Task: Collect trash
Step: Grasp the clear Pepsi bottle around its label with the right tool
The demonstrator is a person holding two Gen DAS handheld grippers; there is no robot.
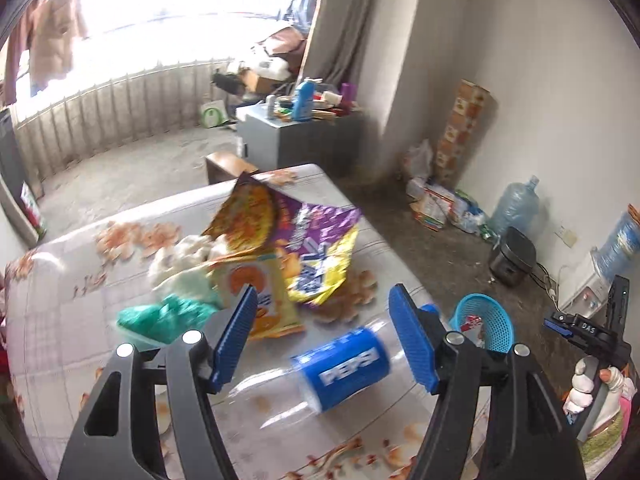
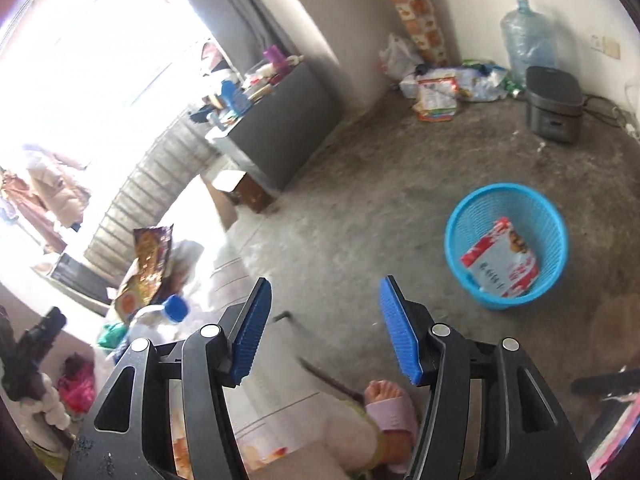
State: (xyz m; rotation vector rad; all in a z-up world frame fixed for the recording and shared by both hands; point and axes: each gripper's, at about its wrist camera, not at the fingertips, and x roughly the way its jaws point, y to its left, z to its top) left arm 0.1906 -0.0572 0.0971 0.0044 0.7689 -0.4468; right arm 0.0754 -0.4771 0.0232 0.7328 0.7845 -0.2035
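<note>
both tilted downward with jaws spread and empty, the left gripper (image 1: pixel 322 334) hangs above the tabletop's (image 1: pixel 60 320) pepsi bottle (image 1: pixel 320 372), the right gripper (image 2: pixel 324 330) over bare floor (concrete) beside the blue basket (image 2: pixel 506 200) holding one red-and-white packet (image 2: pixel 502 262).

We're in a lived-in home, a plain room with a bare concrete floor (image 2: pixel 360 208) and white walls. Clothes (image 1: pixel 52 40) hang at a bright barred window, a curtain (image 1: pixel 340 20) alongside. There's a rice cooker (image 2: pixel 554 104) on the floor by a big water jug (image 2: pixel 524 36), a grey cabinet (image 1: pixel 296 136) cluttered with bottles, and a floral-covered table (image 1: pixel 80 320). A slippered foot (image 2: pixel 386 404) shows below.
</note>
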